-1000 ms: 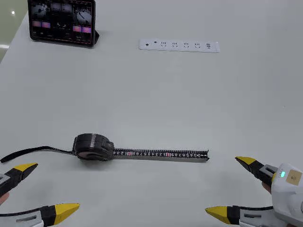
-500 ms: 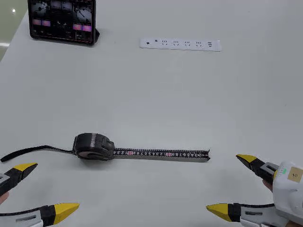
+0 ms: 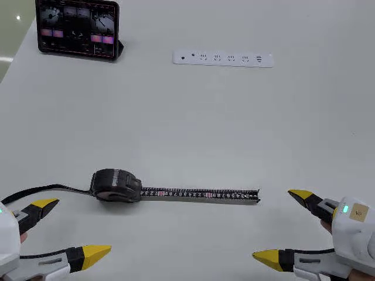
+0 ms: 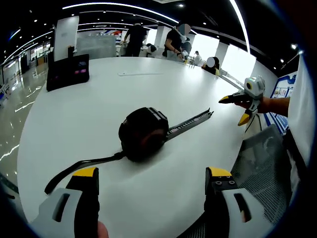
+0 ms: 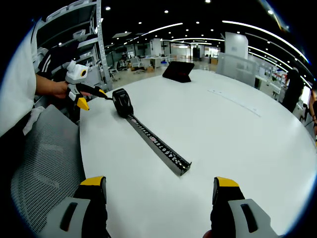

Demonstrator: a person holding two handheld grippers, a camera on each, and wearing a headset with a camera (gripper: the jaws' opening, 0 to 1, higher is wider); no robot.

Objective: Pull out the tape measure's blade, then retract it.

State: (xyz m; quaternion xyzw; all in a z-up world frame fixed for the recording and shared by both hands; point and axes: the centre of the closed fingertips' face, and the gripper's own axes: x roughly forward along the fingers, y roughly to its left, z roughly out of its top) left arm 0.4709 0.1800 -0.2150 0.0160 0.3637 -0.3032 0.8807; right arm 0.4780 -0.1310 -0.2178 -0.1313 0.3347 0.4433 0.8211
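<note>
Both spread wide and empty, left hand-held gripper (image 3: 82,226), right hand-held gripper (image 3: 273,224), apart from extended tape measure (image 3: 116,185)

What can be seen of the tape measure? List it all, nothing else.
The tape measure has a round, dark, plastic-looking case resting on the white table. Its dark blade, with pale numbers and red marks, lies pulled out flat and ends in a hook. A black strap trails from the case's other side. Nothing but the table touches it.
</note>
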